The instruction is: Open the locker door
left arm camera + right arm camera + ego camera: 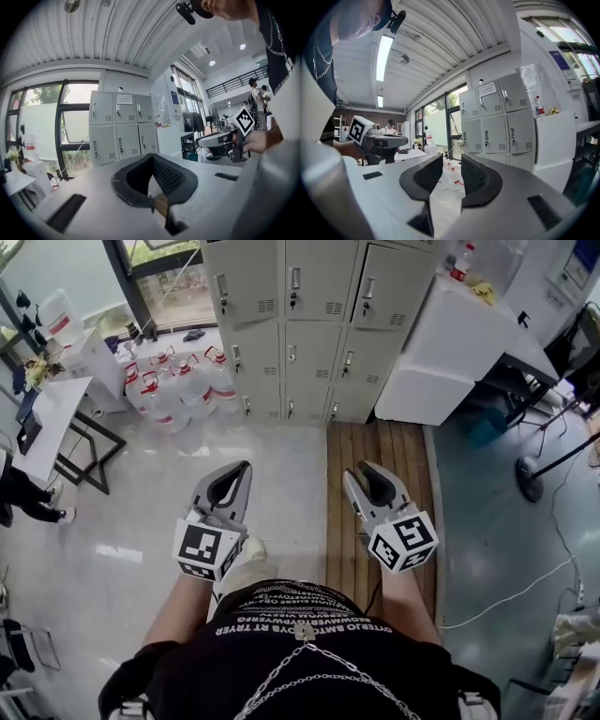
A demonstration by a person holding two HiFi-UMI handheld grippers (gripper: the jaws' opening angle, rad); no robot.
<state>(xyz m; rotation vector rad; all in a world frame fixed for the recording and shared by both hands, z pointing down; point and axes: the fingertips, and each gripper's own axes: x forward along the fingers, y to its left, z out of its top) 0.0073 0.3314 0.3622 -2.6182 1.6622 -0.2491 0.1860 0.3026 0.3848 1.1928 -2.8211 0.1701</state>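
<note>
Ahead, locker doors [309, 282] upright, shut, facing person [300, 652].

Lockers [309, 324]: smooth painted metal, matt finish. In front of lockers: wooden planks [380, 451], grained, matt; floor [187, 484], glossy, polished stone look. Left of lockers: water jugs [183, 395], clear shiny plastic.
</note>
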